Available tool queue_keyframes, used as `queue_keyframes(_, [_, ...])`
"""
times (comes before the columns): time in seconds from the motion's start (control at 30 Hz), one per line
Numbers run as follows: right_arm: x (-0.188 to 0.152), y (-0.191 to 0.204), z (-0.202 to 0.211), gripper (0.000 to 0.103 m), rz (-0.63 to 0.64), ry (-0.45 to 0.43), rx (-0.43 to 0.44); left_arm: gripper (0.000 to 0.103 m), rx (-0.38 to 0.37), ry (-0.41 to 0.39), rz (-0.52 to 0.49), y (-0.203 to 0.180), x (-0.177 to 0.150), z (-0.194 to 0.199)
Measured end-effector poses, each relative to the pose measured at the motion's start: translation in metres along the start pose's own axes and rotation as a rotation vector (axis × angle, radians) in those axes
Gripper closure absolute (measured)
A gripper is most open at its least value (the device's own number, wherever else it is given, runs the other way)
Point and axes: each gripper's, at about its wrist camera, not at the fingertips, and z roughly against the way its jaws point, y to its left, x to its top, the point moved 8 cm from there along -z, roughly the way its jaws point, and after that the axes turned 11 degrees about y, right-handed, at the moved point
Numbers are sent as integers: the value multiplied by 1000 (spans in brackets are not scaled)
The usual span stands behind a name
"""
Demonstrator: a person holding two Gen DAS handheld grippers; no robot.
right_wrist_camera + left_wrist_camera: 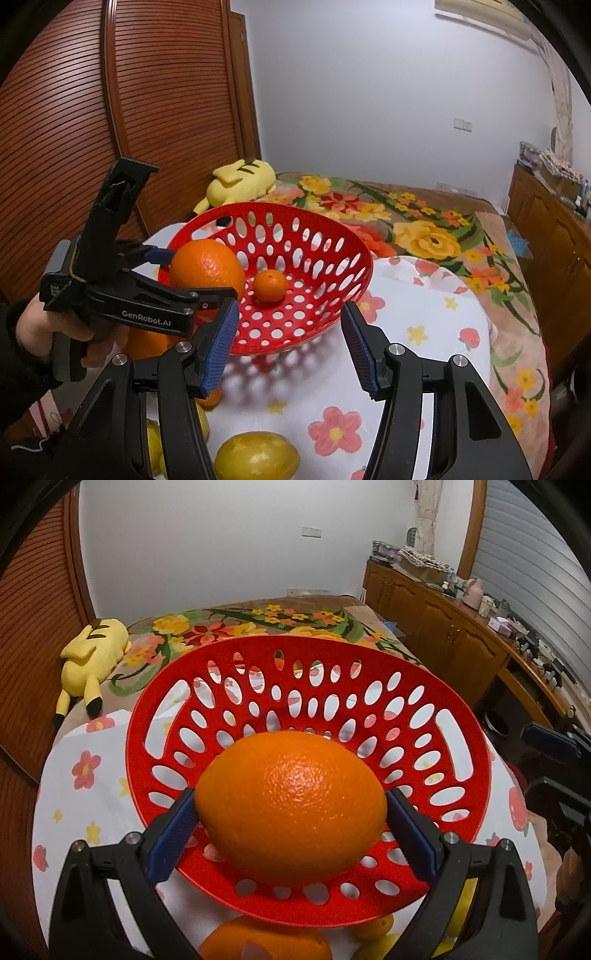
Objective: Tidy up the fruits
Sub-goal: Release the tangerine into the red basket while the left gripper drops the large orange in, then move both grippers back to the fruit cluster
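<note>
Orange peel fills the left-wrist view: the left gripper (290,814) clamps a large orange (290,806) between its blue fingers (173,834), holding it over the near rim of the red perforated basket (461,734). That orange hides the small mandarin (270,285) lying in the basket's bottom, which only the right wrist sees. The right gripper (290,345) hangs with its fingers spread wide, nothing between them. Near the front edge of the flowered counter (424,302), a lemon (257,457) is cut off by the frame, and a second orange (264,941) is mostly hidden.
</note>
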Motion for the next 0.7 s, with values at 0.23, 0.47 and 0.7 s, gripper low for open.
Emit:
queue_keyframes(0.23, [-6,-2,-2,44,-4,4,5,1,-9,-97,26,1,13,17])
queue_keyframes(0.47, [-9,-8,2,44,-18,-3,14,1,-51,-161,17,-3,21,50])
queue_keyframes(0.7, [-28,4,24,44,-2,-28,-5,1,-91,-170,-16,-15,-14,71])
